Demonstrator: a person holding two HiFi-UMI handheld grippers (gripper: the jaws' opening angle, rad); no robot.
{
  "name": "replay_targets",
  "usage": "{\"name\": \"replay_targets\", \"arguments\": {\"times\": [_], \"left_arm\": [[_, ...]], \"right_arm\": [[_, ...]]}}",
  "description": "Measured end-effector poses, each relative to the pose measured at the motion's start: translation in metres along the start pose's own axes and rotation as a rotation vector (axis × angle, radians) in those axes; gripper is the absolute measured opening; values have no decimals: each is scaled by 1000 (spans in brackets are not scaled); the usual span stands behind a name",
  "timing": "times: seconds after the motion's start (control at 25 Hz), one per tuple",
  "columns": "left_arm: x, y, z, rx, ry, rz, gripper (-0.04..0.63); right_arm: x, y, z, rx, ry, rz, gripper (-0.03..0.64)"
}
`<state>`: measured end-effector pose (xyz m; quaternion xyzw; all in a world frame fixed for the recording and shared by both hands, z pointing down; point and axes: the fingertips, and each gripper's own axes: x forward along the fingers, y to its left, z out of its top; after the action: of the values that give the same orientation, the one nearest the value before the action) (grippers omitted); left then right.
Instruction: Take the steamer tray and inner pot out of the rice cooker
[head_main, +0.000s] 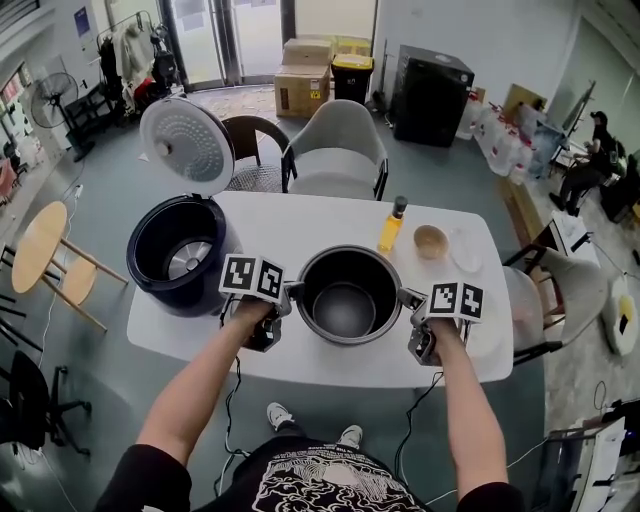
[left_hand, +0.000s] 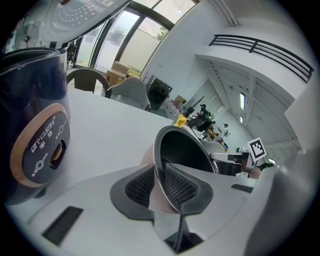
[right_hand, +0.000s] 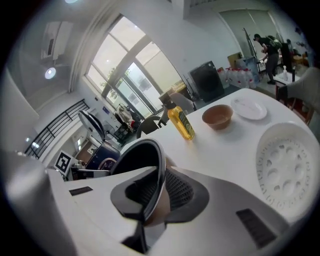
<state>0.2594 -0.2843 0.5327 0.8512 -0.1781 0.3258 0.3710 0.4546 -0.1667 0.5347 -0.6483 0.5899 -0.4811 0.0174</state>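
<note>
The dark metal inner pot stands empty on the white table, to the right of the navy rice cooker. The cooker's lid is tipped up and its cavity is empty. My left gripper is shut on the pot's left rim, and my right gripper is shut on its right rim. In the left gripper view the rim runs between the ribbed pads of the left gripper. The right gripper clamps the rim the same way. The white perforated steamer tray lies on the table to the right.
A yellow oil bottle, a small brown bowl and a white plate sit behind the pot on the right. Grey chairs stand at the table's far side. A wooden stool stands left of the table.
</note>
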Motion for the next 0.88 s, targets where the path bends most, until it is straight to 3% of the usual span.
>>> {"name": "replay_targets", "arguments": {"times": [0.24,0.4,0.72,0.88], "left_arm": [[-12,-2,14,51,-50,13,81],[-26,-19,38,140,-129,28,81],[-86,-82,100,394,-366,73,80],[-115,-107,122,485,-495,106,76]], "right_arm": [[-19,28,30,-89,-78,33,58],[-31,59,55,-197,-139,52,57],[-62,132,93,-420,-262,59,54],[-76,160,104,-501,-331,67,54]]}}
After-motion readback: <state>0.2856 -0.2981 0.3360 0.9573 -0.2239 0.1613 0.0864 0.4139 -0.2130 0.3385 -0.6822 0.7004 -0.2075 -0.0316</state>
